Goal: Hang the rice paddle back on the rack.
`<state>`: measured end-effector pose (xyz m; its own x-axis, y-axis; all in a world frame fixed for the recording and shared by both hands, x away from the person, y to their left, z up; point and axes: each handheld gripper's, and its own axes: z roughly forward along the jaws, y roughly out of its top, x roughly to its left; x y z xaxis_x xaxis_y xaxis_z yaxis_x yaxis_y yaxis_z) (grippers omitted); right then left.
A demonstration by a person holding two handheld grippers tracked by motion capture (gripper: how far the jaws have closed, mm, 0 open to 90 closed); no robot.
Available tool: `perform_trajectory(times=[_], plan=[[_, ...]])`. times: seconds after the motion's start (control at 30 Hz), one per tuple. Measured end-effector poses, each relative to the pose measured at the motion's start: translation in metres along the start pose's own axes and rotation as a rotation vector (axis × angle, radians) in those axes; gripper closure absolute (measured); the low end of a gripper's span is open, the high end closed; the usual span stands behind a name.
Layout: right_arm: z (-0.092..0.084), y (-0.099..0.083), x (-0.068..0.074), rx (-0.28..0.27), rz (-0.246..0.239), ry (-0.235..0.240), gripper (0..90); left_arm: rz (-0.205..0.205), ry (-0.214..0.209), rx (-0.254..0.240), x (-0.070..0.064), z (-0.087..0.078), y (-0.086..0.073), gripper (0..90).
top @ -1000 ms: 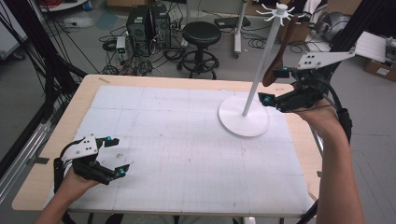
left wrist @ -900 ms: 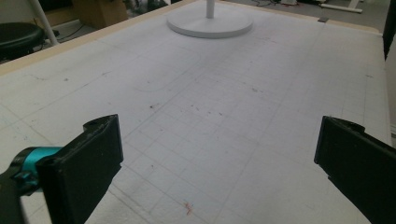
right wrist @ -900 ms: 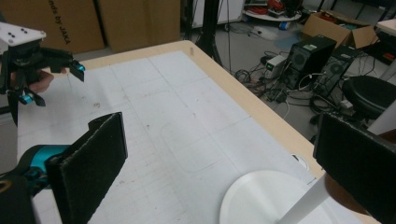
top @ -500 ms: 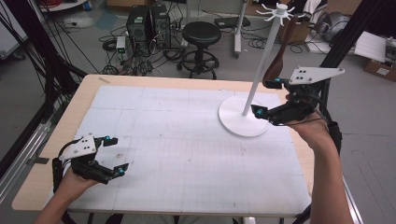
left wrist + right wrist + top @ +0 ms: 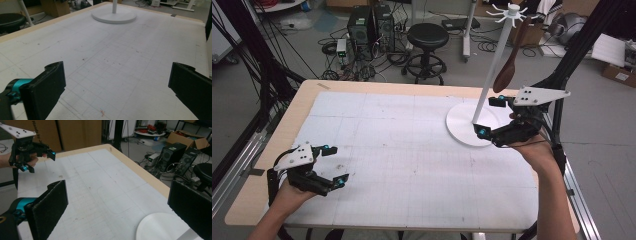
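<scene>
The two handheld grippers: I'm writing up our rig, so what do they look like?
Both match. The left gripper and right gripper have black bodies, a pale grey three-cornered plate on top and teal accents near the tongs. In the gripper views the jaws are flat, black, rectangular pads. Black cables trail from each. The forearms are bare, no sleeves or gloves visible.

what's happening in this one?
A person at a table holds a two-jaw tongs tool in each hand. The right tongs are open and empty, next to the round base of a white stand at the table's far right. A brown wooden spoon hangs from a hook near the stand's top, untouched. The left tongs are open and empty too, low over the mat at the near left corner. Nothing is being gripped.
</scene>
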<state>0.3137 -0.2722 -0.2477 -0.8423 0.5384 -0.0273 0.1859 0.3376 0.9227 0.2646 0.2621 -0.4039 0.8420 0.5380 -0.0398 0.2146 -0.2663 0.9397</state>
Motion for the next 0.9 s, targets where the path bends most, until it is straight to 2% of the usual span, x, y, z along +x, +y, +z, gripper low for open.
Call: perform_trajectory(times=[0.27,0.37,0.9], plan=[[0.007,-0.015,0.009,-0.029,0.019,-0.003,2.0,-0.017,0.005,-0.017,0.001,-0.002,0.001,1.7],[0.009,-0.023,0.014,-0.045,0.026,0.018,2.0,-0.030,0.002,-0.029,0.002,-0.003,0.002,1.7],[0.028,-0.069,0.033,-0.058,0.077,0.037,2.0,-0.031,0.004,-0.025,0.002,-0.004,0.002,1.7]])
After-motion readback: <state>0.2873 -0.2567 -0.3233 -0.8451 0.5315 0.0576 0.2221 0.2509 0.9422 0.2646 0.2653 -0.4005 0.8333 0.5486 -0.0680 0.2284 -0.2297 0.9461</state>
